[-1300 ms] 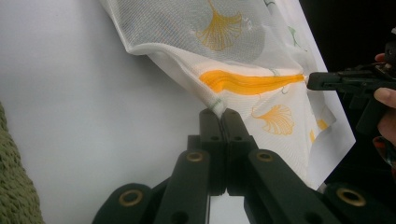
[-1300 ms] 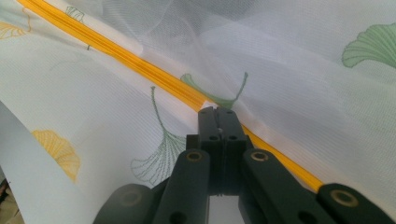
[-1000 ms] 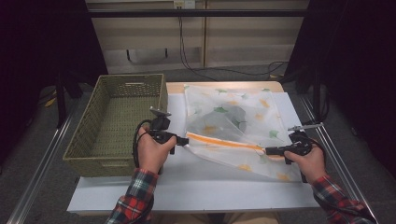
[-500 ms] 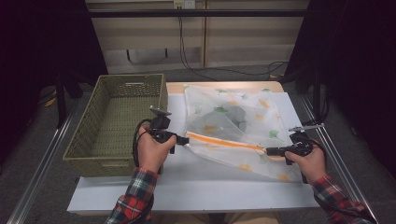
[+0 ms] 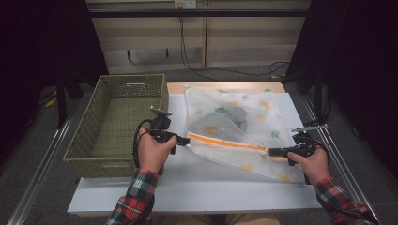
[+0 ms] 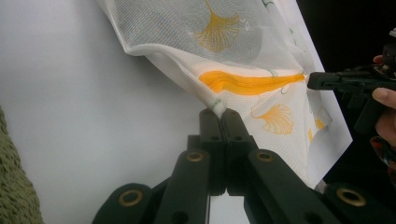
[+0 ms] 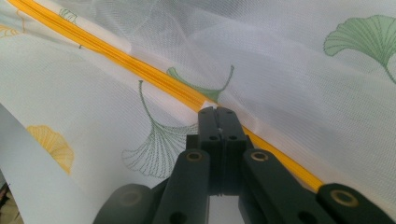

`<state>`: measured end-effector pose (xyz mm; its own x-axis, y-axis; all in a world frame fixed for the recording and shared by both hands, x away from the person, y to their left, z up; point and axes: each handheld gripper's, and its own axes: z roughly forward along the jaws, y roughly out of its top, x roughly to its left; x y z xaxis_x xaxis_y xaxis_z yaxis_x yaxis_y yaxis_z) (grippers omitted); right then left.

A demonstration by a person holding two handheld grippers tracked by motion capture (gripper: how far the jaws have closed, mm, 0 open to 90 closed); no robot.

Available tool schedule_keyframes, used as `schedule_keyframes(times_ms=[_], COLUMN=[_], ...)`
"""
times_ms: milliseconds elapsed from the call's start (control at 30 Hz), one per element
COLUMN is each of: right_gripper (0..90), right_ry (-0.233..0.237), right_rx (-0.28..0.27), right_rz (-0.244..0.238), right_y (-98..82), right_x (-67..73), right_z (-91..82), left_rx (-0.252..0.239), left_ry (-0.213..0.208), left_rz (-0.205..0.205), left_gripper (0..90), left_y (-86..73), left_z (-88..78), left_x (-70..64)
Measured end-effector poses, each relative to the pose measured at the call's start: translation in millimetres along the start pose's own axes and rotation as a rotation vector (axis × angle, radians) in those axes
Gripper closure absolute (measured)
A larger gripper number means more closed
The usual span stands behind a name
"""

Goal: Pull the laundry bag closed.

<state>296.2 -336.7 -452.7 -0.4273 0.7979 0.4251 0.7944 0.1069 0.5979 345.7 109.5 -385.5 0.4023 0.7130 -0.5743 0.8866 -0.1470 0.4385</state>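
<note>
1. A white mesh bag [image 5: 234, 126], printed with green and yellow ginkgo leaves, lies on the bench [image 5: 197, 187], right of centre and reaching toward the far edge.
2. An orange zipper band [image 5: 225, 142] runs across the bag's near part, from left to lower right, stretched taut between the two claws.
3. Left claw [image 5: 186, 140]: jaws fully closed, pinching the bag's left corner at the end of the zipper. In the left gripper view the closed tips [image 6: 218, 114] bite the white hem just below the orange band [image 6: 247, 84].
4. Right claw [image 5: 268, 151]: jaws fully closed on the zipper line at the bag's right side. In the right gripper view the tips [image 7: 217, 112] meet right on the orange band [image 7: 140, 67]; what exactly sits between them, pull tab or fabric, cannot be told.
5. The bag is lifted a little along the zipper; the mesh below it slopes down to the bench.
6. A dark shape [image 5: 233, 115] shows through the mesh near the bag's middle; too blurred to identify.
7. A green woven basket [image 5: 98, 136] stands at the bench's left side, just beside the left hand [image 5: 152, 152], apart from the bag.
8. Right hand [image 5: 312, 161] sits near the bench's right edge; both sleeves are red plaid.
</note>
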Motion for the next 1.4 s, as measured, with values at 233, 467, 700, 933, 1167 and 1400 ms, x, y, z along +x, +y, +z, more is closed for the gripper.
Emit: schedule_keyframes(times_ms=[233, 467, 700, 933, 1167, 1400], right_gripper=[90.0, 90.0, 90.0, 90.0, 90.0, 90.0], right_ry=[-0.009, -0.016, -0.014, -0.031, -0.033, -0.036], right_rx=[-0.001, -0.001, -0.009, -0.010, -0.004, -0.007], right_rz=[0.008, 0.010, 0.018, 0.029, 0.023, 0.027], right_y=[-0.9, -2.0, -2.9, -4.6, -4.6, -5.6], right_x=[-2.2, -5.1, -5.9, -9.9, -9.8, -11.9], right_z=[-2.7, -4.4, -7.6, -10.7, -10.9, -13.3], left_rx=[-0.002, 0.004, 0.006, 0.010, 0.009, 0.003], left_ry=[-0.004, -0.005, -0.010, -0.001, -0.009, -0.003], left_rz=[-0.010, -0.008, -0.017, -0.001, -0.010, -0.005], left_gripper=[89.5, 89.4, 89.5, 89.5, 89.5, 89.5], left_y=[-0.1, 0.1, 0.1, 0.5, 0.4, 0.6], left_z=[-0.3, -0.1, 0.8, -0.4, -0.3, -0.8], left_x=[0.0, 0.8, 0.7, 1.7, 0.8, 1.8])
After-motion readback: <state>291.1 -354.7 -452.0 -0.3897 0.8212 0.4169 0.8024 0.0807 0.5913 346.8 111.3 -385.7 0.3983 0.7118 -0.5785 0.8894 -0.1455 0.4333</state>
